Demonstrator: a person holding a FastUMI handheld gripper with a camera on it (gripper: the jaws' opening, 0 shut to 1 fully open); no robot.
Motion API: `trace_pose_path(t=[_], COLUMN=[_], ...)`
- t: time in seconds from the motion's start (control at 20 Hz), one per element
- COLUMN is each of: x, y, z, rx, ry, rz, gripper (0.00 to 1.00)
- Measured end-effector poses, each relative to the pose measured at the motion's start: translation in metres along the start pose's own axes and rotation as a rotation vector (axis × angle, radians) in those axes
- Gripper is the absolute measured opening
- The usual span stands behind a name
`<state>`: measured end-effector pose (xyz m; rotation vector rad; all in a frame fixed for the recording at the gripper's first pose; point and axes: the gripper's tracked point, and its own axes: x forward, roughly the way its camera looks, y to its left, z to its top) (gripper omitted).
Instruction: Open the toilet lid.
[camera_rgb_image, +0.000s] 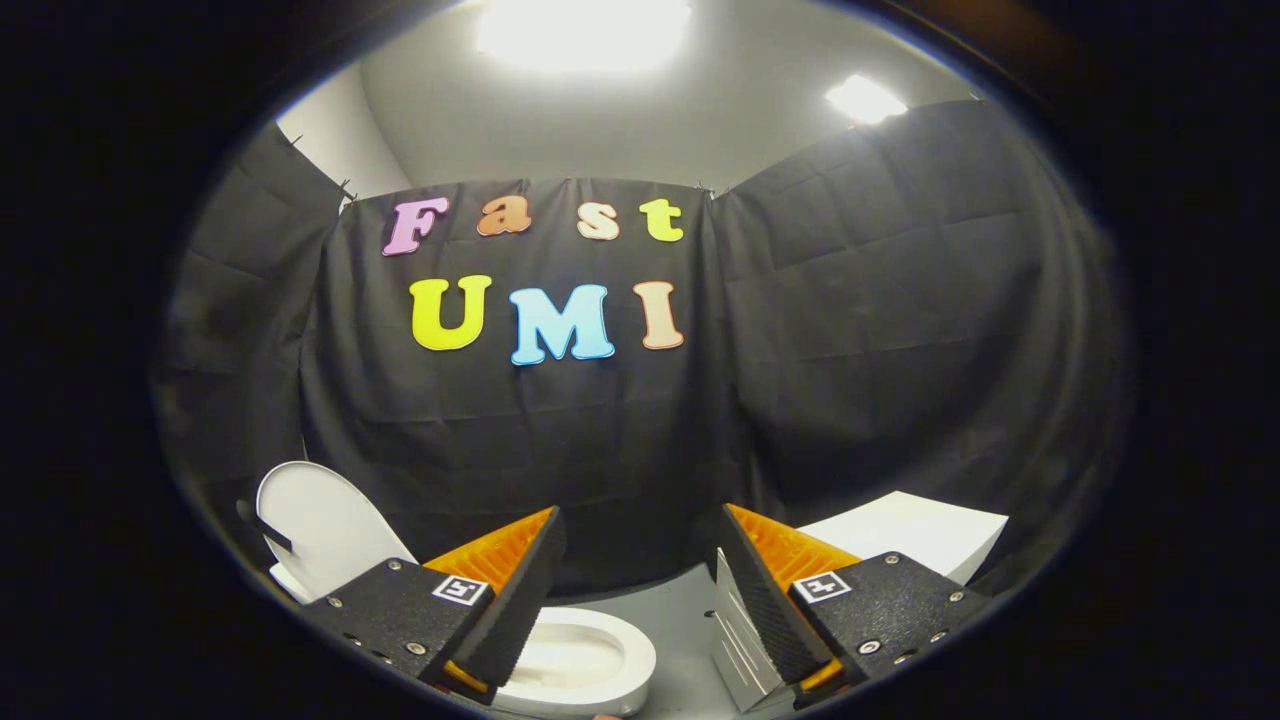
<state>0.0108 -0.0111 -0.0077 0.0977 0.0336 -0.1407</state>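
My gripper (640, 590) has its fingers spread wide, nothing between them. At lower left the toilet lid (325, 525) stands raised above the open toilet bowl (585, 660), partly behind my left finger. A white box (915, 530) sits at lower right, beyond my right finger, with grey floor (675, 620) between.

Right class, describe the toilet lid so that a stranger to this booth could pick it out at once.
Start at the black cloth wall and drop to the white toilet bowl on the floor, partly behind one finger of the open tongs. The toilet lid is the flat white oval raised at the bowl's far side, against the cloth; the white box nearby is angular.
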Motion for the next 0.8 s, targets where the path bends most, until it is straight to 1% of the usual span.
trace_pose_path(t=[0.2, 0.35, 0.6, 0.8], x=[-0.003, -0.003, -0.005, -0.003], y=[0.005, 0.001, -0.006, -0.014], z=[0.003, 0.002, 0.004, -0.002], rx=[0.003, -0.011, 0.017, 0.018], ry=[0.003, 0.008, 0.003, 0.016], rz=[0.019, 0.019, 0.012, -0.009], gripper=[0.95, 0.95, 0.95, 0.95])
